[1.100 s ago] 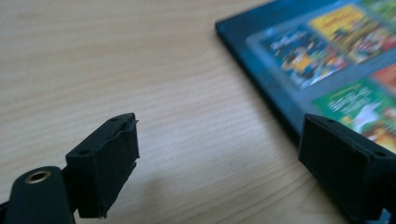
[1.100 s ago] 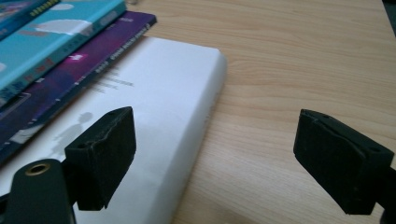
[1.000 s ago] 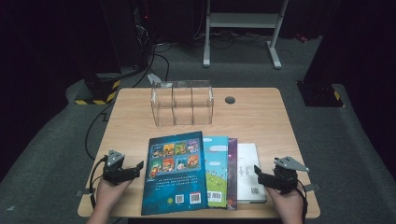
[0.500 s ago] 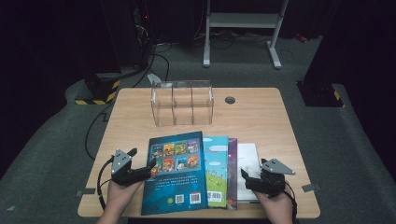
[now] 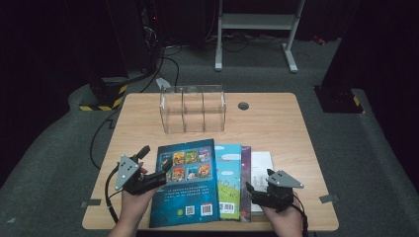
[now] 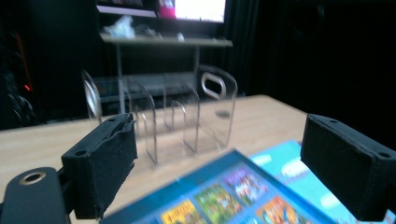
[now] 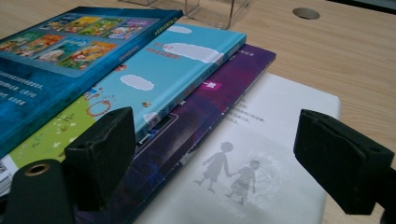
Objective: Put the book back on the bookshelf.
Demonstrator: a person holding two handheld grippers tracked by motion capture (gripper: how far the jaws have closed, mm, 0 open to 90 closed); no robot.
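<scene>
Blue book [image 5: 185, 185], long axis front-to-back, is flanked: left gripper [image 5: 157, 165] spread at its left edge, nearer; right gripper [image 5: 253, 190] spread, empty, over white book [image 5: 262, 170].

Left gripper view: soft focus throughout; the dark blue book [image 6: 219, 196] is cut by the bottom edge, its cover panels unreadable. Clear divider rack [image 6: 163, 116] is blurred, partly behind the near jaw pad. Right gripper view: white book [image 7: 261, 163] runs off the bottom edge, and its small print is too fine to read. Purple book [image 7: 210, 112] is mostly covered by the light blue book [image 7: 163, 74]. High view: barcode labels on the dark blue book are too small to read.
</scene>
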